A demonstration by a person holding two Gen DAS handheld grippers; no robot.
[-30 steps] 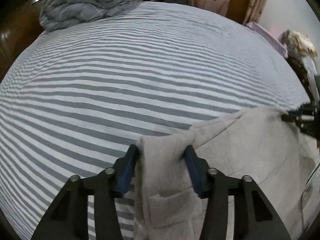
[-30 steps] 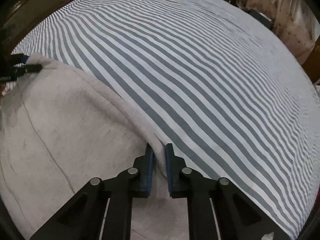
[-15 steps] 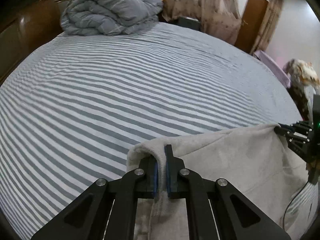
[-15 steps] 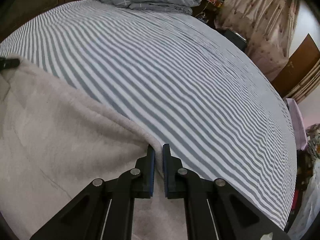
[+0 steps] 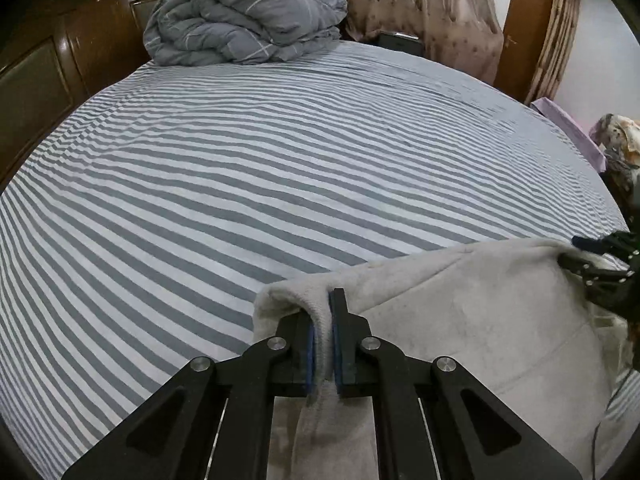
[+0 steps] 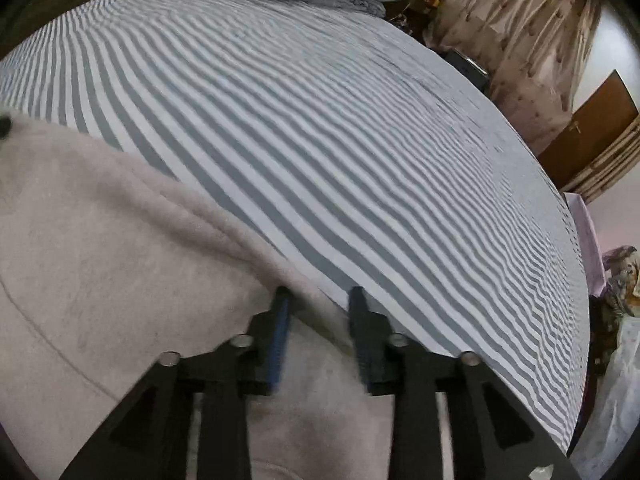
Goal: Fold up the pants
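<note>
Light grey fleece pants (image 5: 472, 320) lie on the striped bed. My left gripper (image 5: 322, 310) is shut on a fold of the pants' edge at their left corner. In the left wrist view the right gripper (image 5: 576, 250) shows at the far right, at the pants' other corner. In the right wrist view the pants (image 6: 100, 248) fill the lower left, and my right gripper (image 6: 318, 300) is open, its fingers straddling the pants' edge without pinching it. The view is a little blurred.
The bed (image 5: 260, 160) has a grey and white striped sheet. A bundled grey duvet (image 5: 240, 16) sits at the far end by a wooden headboard (image 5: 36, 80). Curtains (image 6: 520, 32) and a brown door (image 5: 524, 28) are beyond.
My left gripper closed on the pants' corner a second ago and still holds it. My right gripper, shut on the pants' edge until half a second ago, has now opened and released it.
</note>
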